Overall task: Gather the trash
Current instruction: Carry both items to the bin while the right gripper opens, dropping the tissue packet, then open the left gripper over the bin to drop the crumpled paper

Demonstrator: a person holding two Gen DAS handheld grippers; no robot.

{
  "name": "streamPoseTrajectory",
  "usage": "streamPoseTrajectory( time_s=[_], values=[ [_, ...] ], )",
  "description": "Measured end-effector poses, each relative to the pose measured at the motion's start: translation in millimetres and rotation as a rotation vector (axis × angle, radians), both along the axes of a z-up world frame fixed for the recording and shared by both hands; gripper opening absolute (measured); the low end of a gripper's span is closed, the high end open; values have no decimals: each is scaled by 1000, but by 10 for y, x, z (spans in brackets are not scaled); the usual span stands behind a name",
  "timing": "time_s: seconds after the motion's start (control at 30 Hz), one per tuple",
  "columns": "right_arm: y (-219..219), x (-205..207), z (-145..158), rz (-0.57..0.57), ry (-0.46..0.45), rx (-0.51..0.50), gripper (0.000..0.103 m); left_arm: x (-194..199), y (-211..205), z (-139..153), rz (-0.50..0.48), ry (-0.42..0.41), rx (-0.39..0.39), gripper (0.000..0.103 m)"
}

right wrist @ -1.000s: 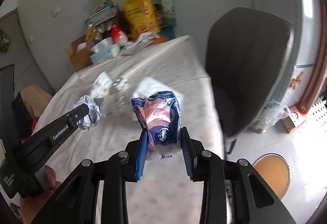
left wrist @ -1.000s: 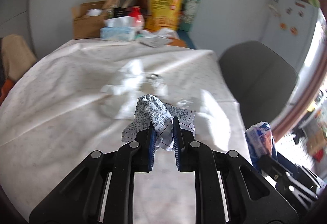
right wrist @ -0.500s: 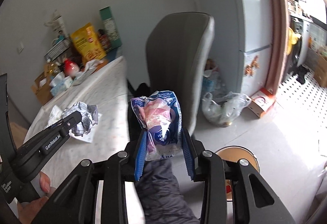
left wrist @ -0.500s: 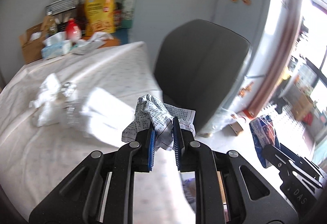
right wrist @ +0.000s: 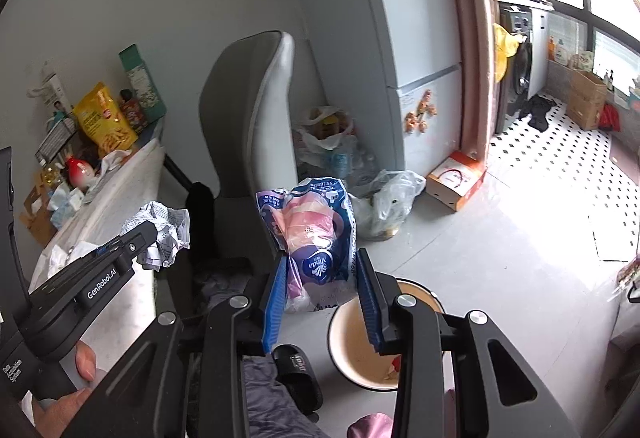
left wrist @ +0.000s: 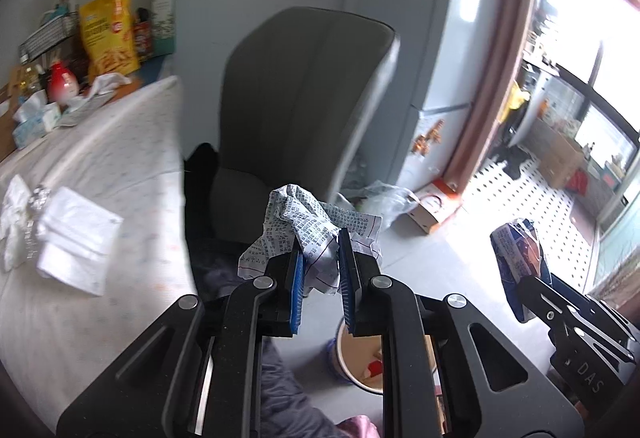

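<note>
My left gripper (left wrist: 320, 270) is shut on a crumpled printed paper (left wrist: 304, 222); it also shows in the right wrist view (right wrist: 164, 234), held beside the table edge. My right gripper (right wrist: 322, 290) is shut on a blue and pink Vinda tissue wrapper (right wrist: 312, 230), which also shows at the right of the left wrist view (left wrist: 516, 250). Both are held off the table, above the floor. A round bin (right wrist: 360, 342) with a cream inside stands on the floor just below the right gripper and shows under the left one (left wrist: 360, 358).
A grey chair (left wrist: 304, 106) stands straight ahead by the table (left wrist: 100, 166), which holds tissues and a folded white paper (left wrist: 76, 234). A fridge (right wrist: 412, 50), plastic bags (right wrist: 384, 198) and a cardboard box (right wrist: 456, 178) are behind. A black slipper (right wrist: 296, 374) lies by the bin.
Both grippers have swung right, away from the table, toward the floor, each still holding its trash. The bin has come into view beneath them.
</note>
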State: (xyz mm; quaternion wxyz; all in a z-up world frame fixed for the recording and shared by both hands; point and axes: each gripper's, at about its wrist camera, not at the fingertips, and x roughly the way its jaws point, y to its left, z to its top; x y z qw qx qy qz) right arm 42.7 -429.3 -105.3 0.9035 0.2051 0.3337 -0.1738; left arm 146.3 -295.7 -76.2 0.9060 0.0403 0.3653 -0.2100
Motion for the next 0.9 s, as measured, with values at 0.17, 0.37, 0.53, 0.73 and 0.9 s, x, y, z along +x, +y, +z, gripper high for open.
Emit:
streamPoseTrajectory(
  time_s=[0.17, 0.37, 0.53, 0.73, 0.9],
  values=[
    [-290, -6, -166, -54, 28, 29, 34, 27, -209, -71, -29, 17, 12, 16],
    [-419, 58, -207, -66, 15, 10, 62, 76, -305, -82, -35, 17, 22, 16],
    [-500, -34, -216, -93, 8, 23, 69, 70, -374, -153, -38, 32, 35, 16],
    [-652, -273, -212, -150, 18, 12, 69, -20, -636, -266, -103, 59, 45, 16],
    [-800, -451, -181, -204, 18, -1, 69, -108, -884, -285, -159, 70, 35, 16]
  ],
)
